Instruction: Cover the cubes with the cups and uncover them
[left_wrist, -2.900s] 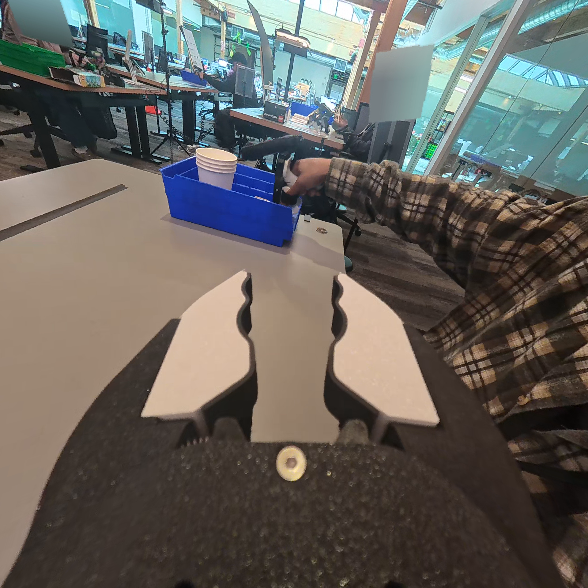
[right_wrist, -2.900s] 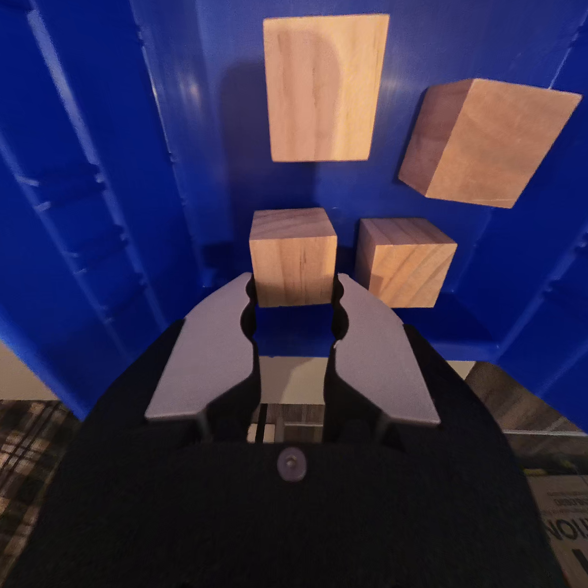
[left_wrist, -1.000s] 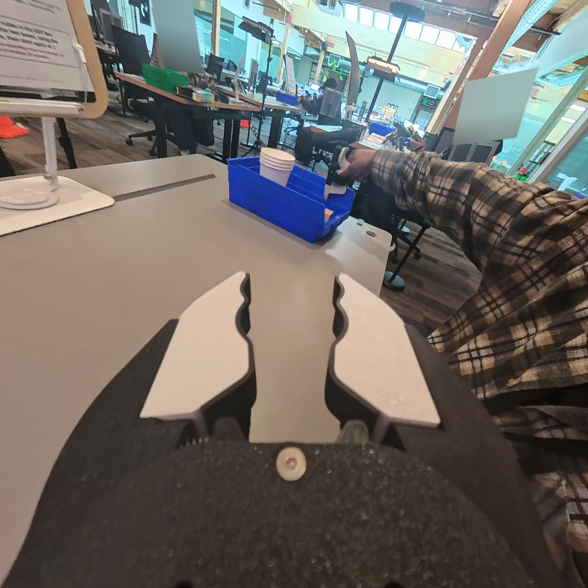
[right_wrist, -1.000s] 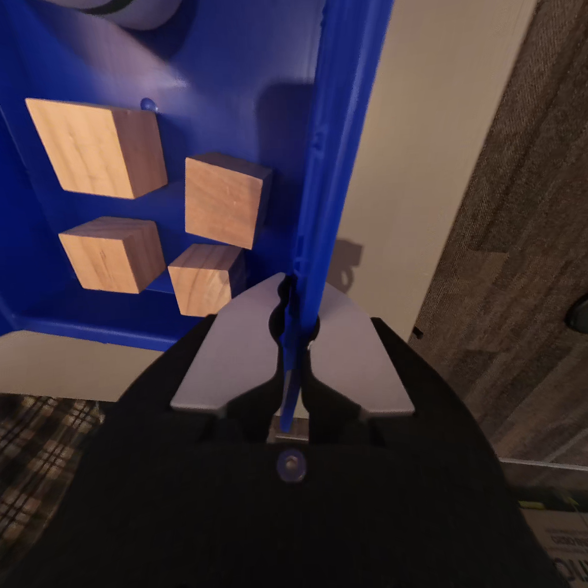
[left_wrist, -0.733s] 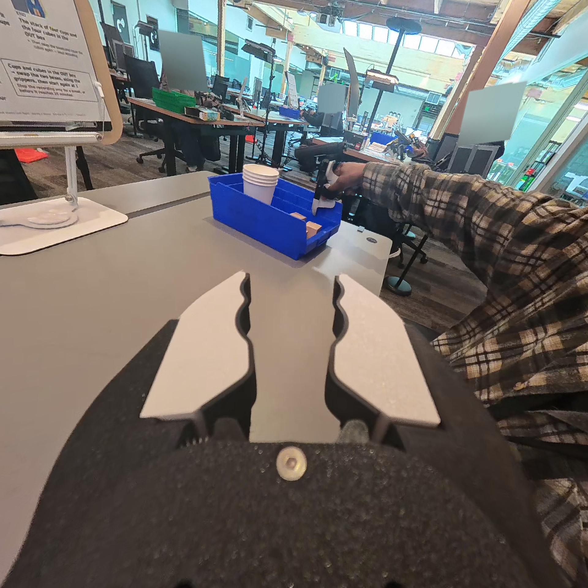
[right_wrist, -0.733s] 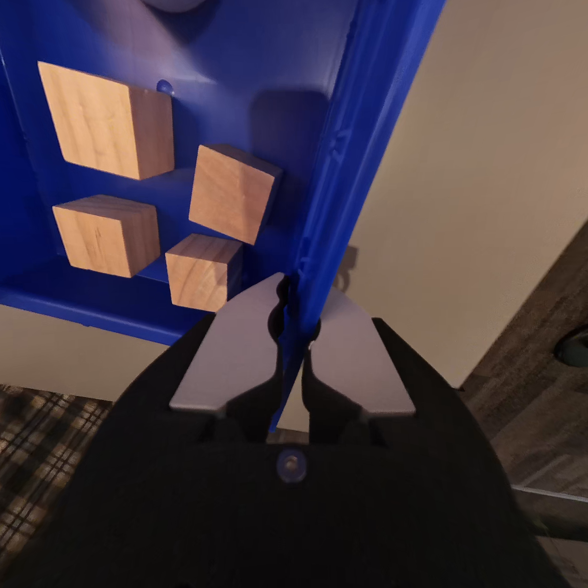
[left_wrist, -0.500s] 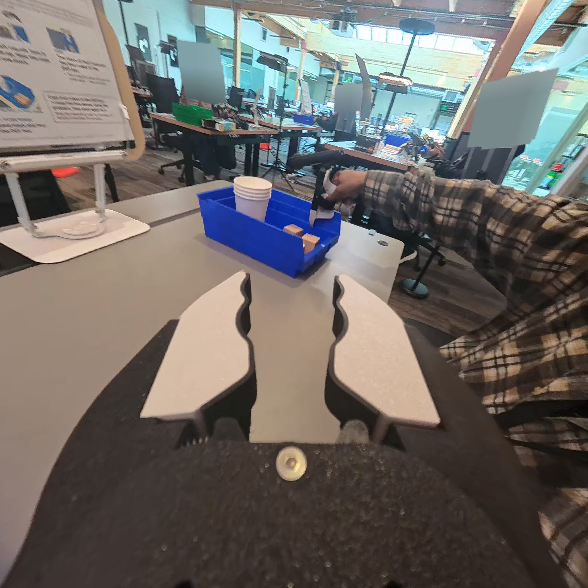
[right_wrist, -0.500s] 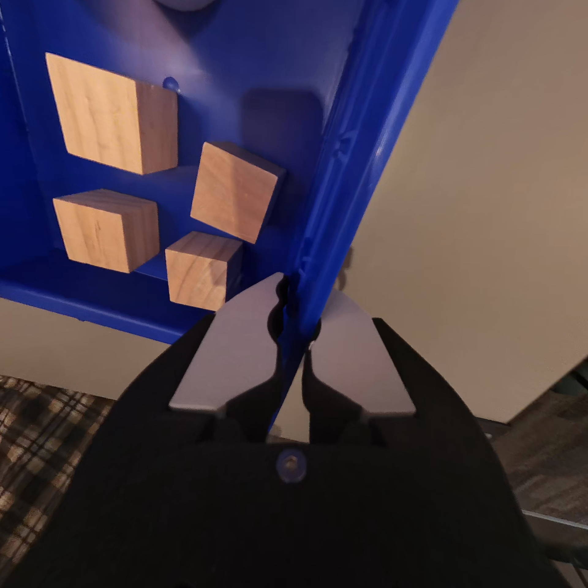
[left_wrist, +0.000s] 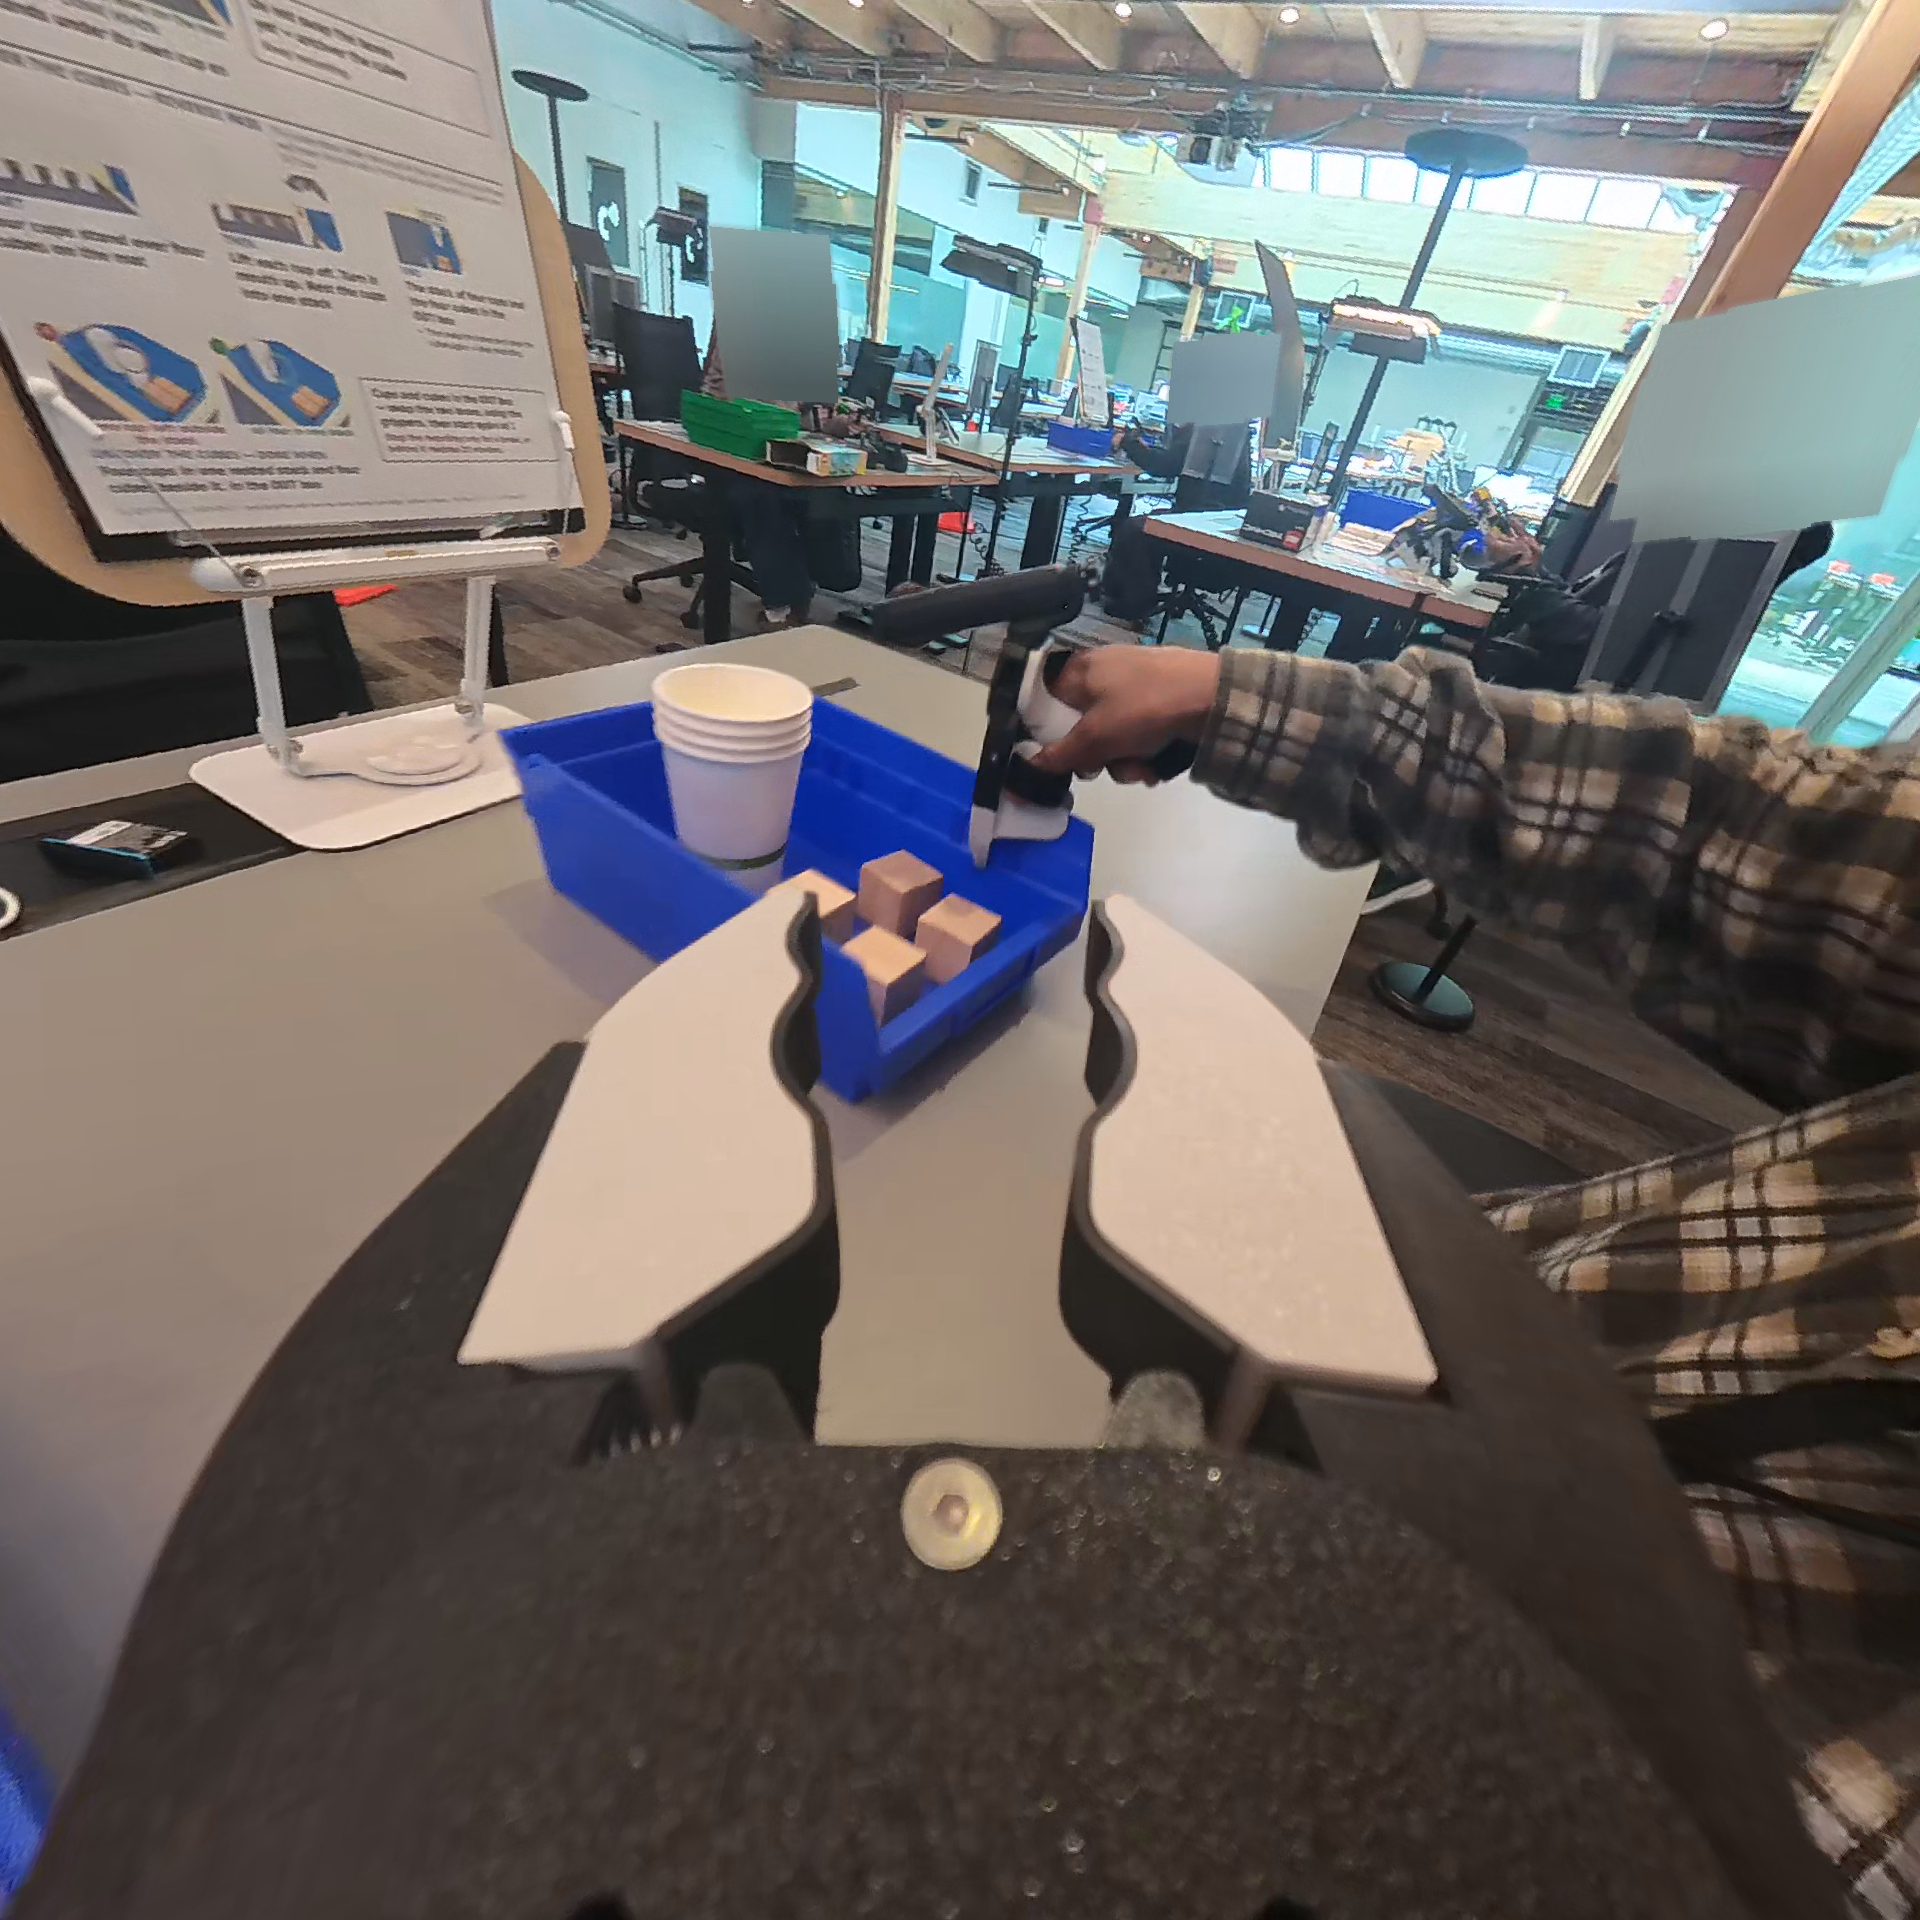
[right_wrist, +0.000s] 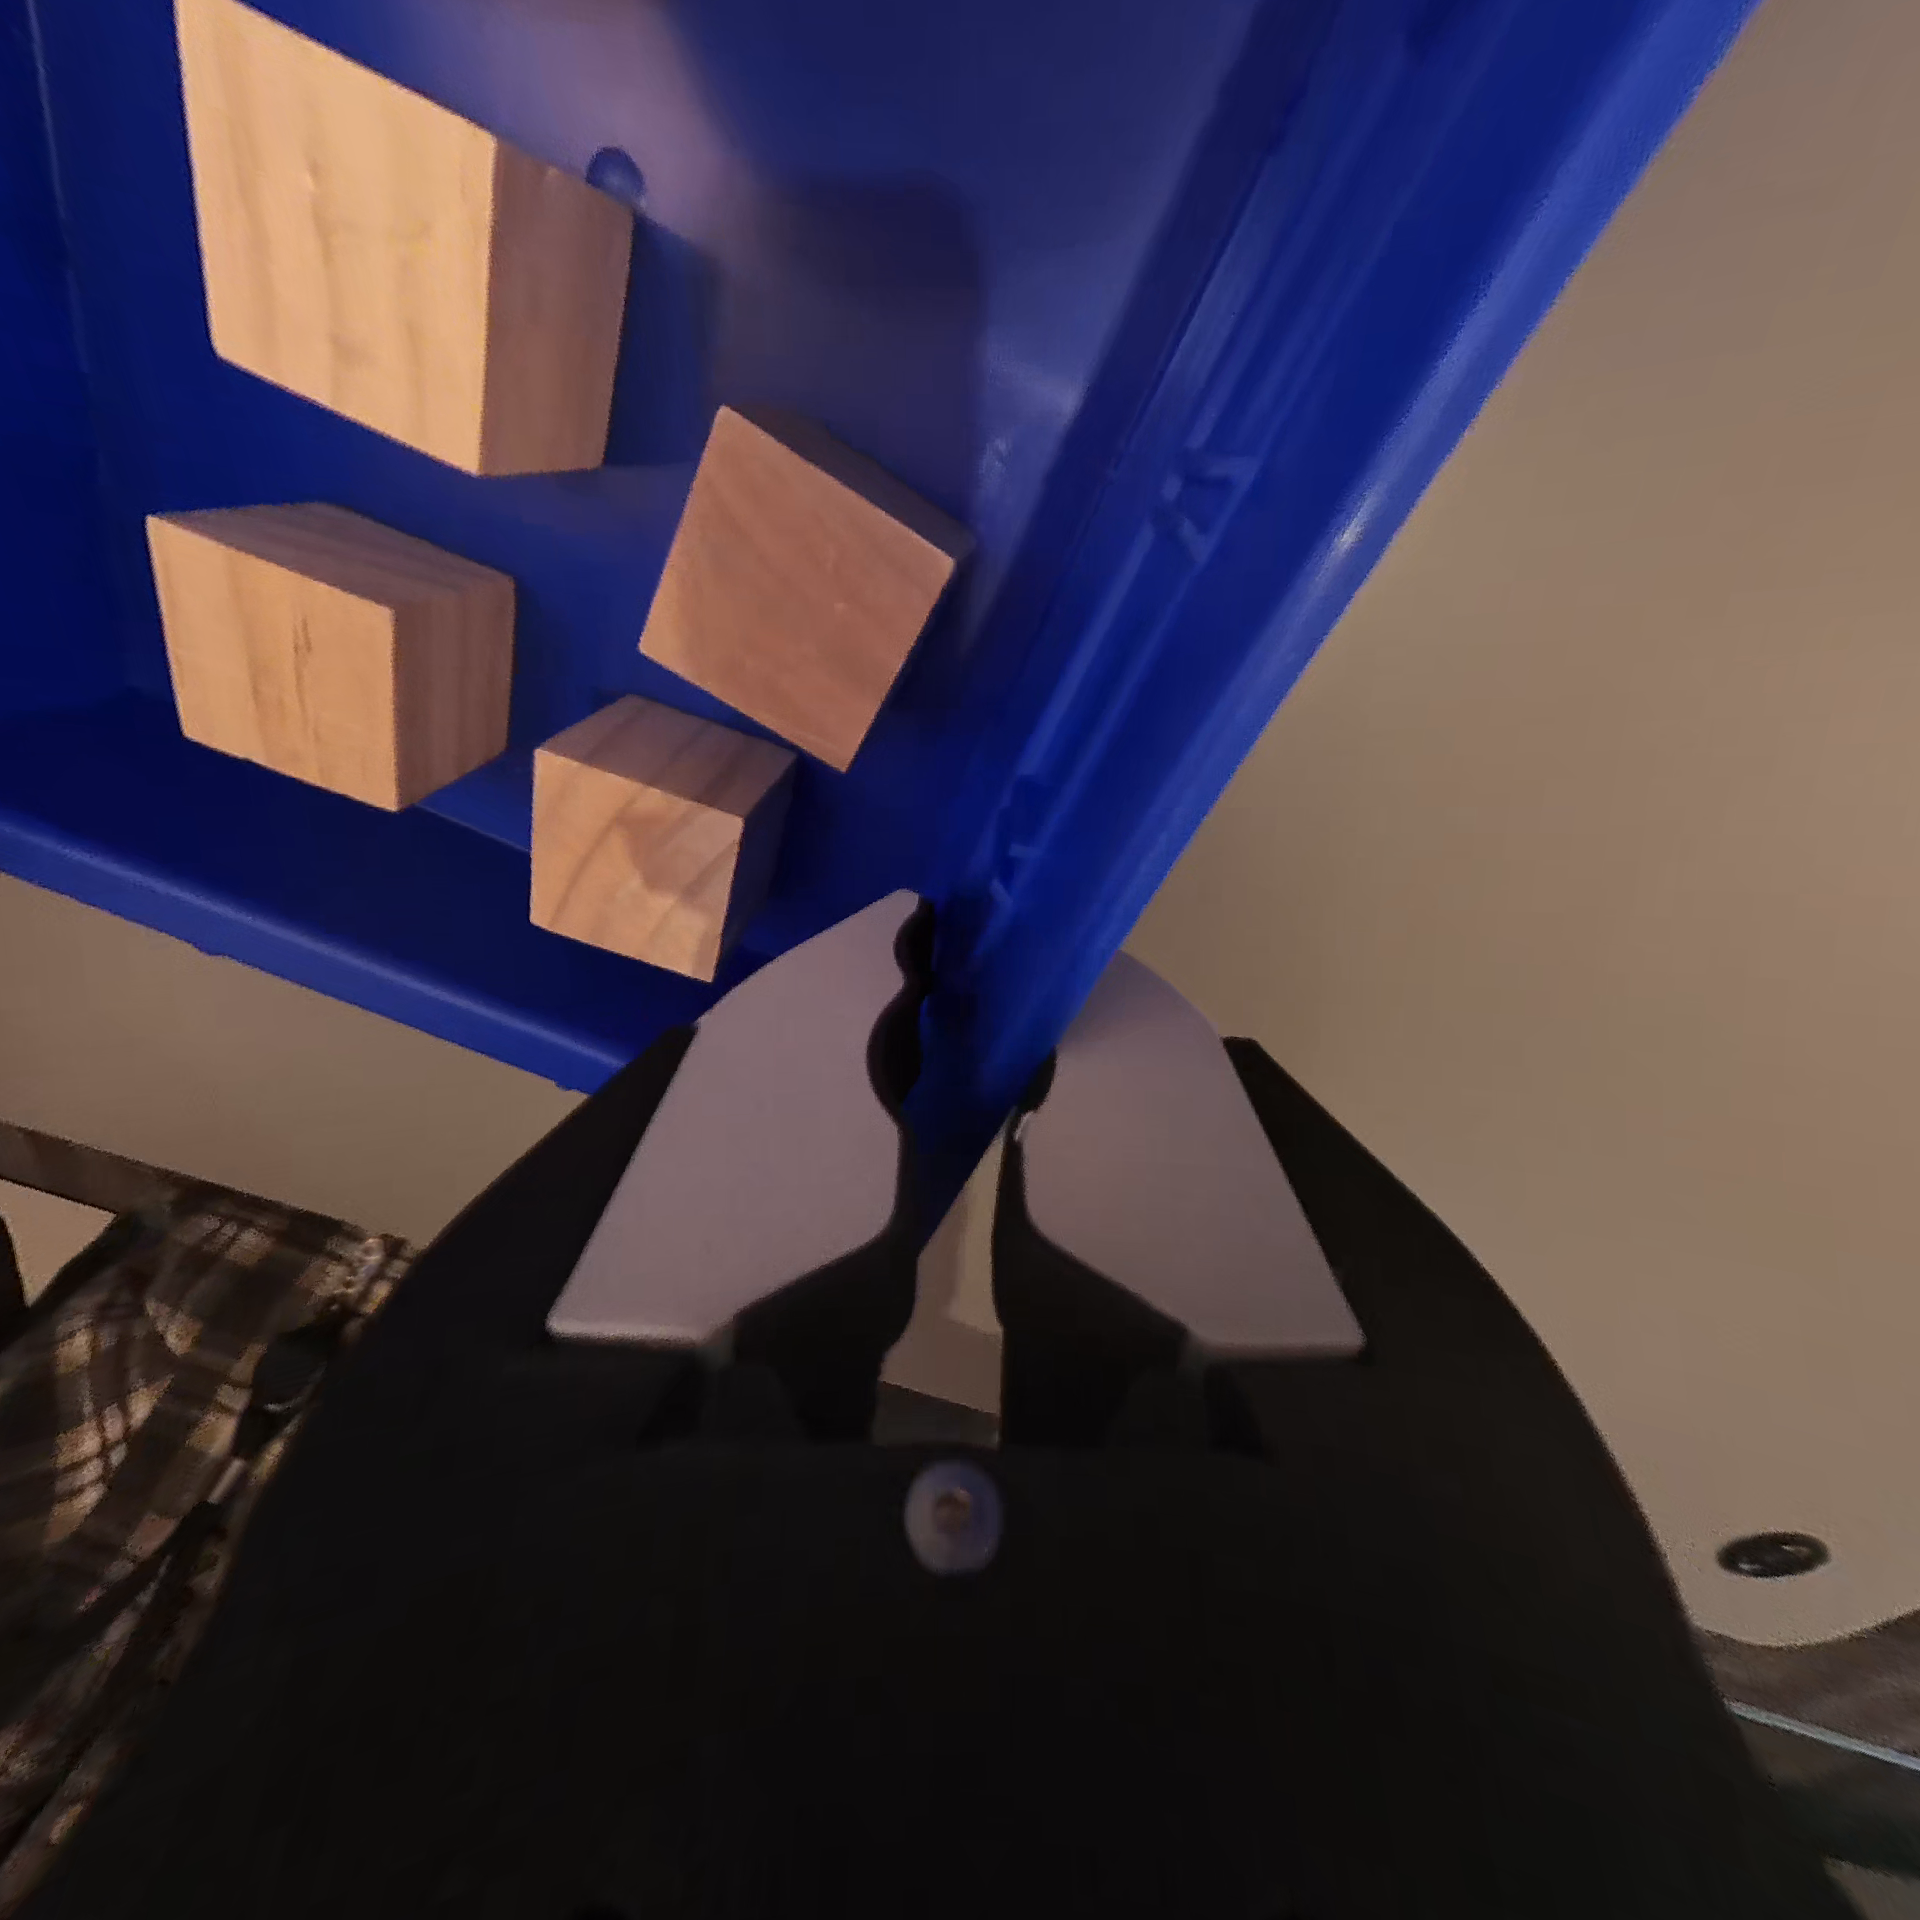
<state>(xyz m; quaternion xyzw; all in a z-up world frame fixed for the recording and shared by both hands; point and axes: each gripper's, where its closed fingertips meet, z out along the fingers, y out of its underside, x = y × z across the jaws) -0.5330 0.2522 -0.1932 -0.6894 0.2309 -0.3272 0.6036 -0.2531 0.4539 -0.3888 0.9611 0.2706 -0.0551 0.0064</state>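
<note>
The right gripper (right_wrist: 961, 1003) pinches the blue bin (right_wrist: 1226, 582) wall, seemingly near the table (right_wrist: 1558, 935) edge; the left gripper (left_wrist: 945, 997) hovers open, empty.

Bin (right_wrist: 1195, 540) glossy blue plastic; cubes (right_wrist: 790, 592) bare matt wood w/ grain.

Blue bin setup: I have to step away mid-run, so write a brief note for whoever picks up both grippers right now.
Right gripper: shut on the blue bin, pinching its side wall near a corner.
Left gripper: open, holding nothing, above the table short of the bin.
Things: four wooden cubes lie loose at one end of the bin; the stack of white cups stands upright in the bin behind them.
Done: nothing covered.
Left: take out cubes and cups, cover each cube, then uncover.
</note>
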